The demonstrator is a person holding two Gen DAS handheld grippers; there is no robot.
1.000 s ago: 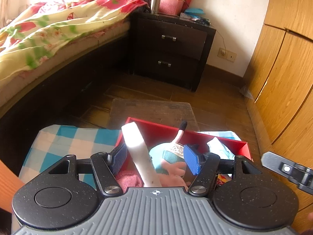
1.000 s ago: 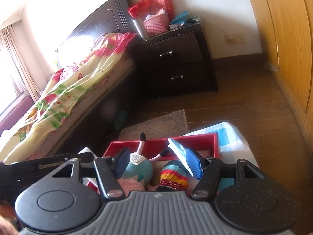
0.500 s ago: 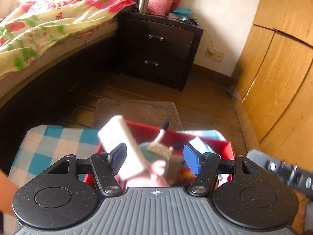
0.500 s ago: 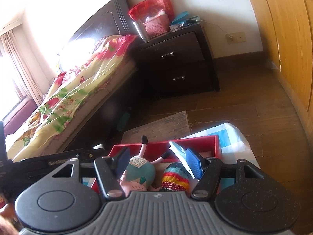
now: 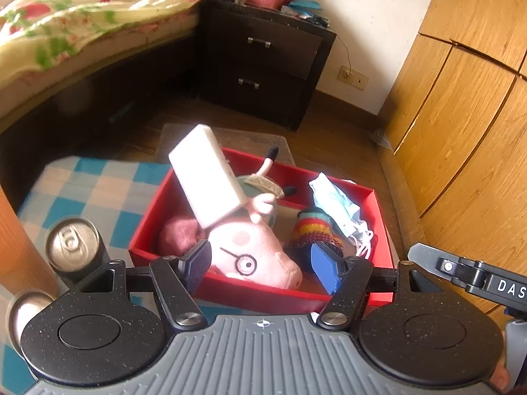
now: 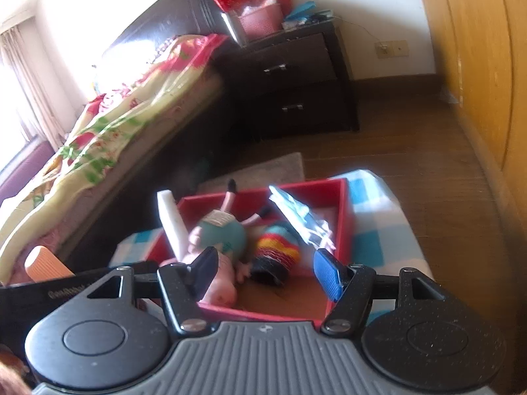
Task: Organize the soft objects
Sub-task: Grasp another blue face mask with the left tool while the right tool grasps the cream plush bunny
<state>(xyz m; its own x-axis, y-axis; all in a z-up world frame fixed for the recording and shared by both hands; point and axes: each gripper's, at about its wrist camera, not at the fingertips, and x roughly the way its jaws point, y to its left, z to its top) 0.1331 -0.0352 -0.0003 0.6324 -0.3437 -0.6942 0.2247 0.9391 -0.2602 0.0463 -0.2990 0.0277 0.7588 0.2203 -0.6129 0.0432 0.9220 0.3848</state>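
Observation:
A red box (image 5: 382, 227) (image 6: 342, 217) sits on a blue-checked cloth (image 5: 98, 191). In it lie a pink pig plush (image 5: 253, 250) (image 6: 217, 279) with a teal dress, a rainbow knitted piece (image 5: 313, 230) (image 6: 280, 250), a pink fuzzy ball (image 5: 178, 233), a blue-white packet (image 5: 332, 197) (image 6: 296, 214) and a white foam block (image 5: 207, 174) (image 6: 171, 220) that leans on the left wall. My left gripper (image 5: 260, 268) is open just above the box's near edge, over the pig's head. My right gripper (image 6: 268, 273) is open at the box's near edge.
A drink can (image 5: 72, 243) stands left of the box, and a second can (image 5: 23, 309) shows at the frame's left edge. An orange ribbed object (image 6: 46, 263) lies left. A bed (image 5: 82, 19), a dark nightstand (image 5: 263, 65) and wooden wardrobe doors (image 5: 461, 115) ring the floor.
My left gripper has pulled back and up from the box, so the whole box and the cans now show. The white block leans further left. My right gripper has risen slightly.

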